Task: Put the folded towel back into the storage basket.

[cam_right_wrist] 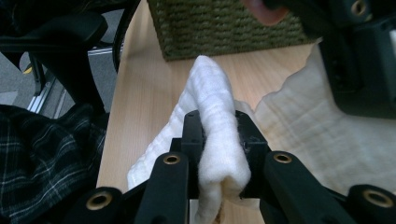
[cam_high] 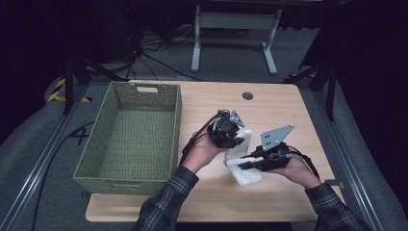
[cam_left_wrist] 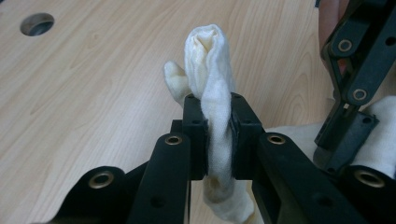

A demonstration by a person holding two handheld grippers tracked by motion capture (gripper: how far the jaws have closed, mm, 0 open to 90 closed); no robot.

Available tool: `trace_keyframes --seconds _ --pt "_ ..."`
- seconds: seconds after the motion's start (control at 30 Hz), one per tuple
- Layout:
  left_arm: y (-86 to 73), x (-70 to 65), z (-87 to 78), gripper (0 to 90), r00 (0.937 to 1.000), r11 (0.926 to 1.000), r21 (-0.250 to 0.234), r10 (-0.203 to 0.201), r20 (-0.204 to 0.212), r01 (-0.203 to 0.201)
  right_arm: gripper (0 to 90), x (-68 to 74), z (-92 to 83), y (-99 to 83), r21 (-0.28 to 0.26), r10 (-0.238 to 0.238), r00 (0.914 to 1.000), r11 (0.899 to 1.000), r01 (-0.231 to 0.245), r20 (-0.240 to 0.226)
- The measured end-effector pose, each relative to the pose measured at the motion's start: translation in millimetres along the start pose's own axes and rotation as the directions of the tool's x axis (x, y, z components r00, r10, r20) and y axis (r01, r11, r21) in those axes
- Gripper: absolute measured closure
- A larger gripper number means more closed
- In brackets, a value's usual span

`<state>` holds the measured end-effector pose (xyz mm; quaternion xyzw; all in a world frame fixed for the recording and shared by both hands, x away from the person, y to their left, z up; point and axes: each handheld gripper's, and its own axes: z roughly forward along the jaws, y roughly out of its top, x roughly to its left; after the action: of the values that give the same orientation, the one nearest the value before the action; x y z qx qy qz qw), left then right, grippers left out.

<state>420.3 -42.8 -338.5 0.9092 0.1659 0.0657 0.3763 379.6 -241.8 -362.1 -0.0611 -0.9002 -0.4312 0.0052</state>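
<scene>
High view: wooden table [cam_high: 284, 103], green basket [cam_high: 130, 139], dark room.

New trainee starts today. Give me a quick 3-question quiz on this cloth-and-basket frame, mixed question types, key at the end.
1. True or false: the left gripper and the right gripper are both clamped on the white fluffy cloth.
2. Where does the green woven rectangular basket stand on the light wooden table, seen from the high view? A) at the table's left B) at the table's right C) under the cloth
3. What lies inside the basket?

Key:
1. True: each gripper view shows a fold of the cloth pinched between that gripper's black jaws.
2. A
3. Nothing visible; its woven floor is bare.
</scene>
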Motion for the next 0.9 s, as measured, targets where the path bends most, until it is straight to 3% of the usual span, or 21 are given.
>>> trace_keyframes --seconds 0.37,0.9 --pt "-0.4 10.6 -34.9 80.3 0.9988 0.9997 -0.023 -0.005 -0.048 0.004 77.5 -5.2 1.6 30.1 -0.024 -0.034 0.9994 0.999 0.035 0.01" --pt "-31.0 38.6 -86.4 80.3 0.9953 0.9974 -0.067 -0.03 -0.092 0.024 77.3 -16.9 29.4 80.3 -0.045 -0.052 0.9985 0.998 0.051 -0.016"
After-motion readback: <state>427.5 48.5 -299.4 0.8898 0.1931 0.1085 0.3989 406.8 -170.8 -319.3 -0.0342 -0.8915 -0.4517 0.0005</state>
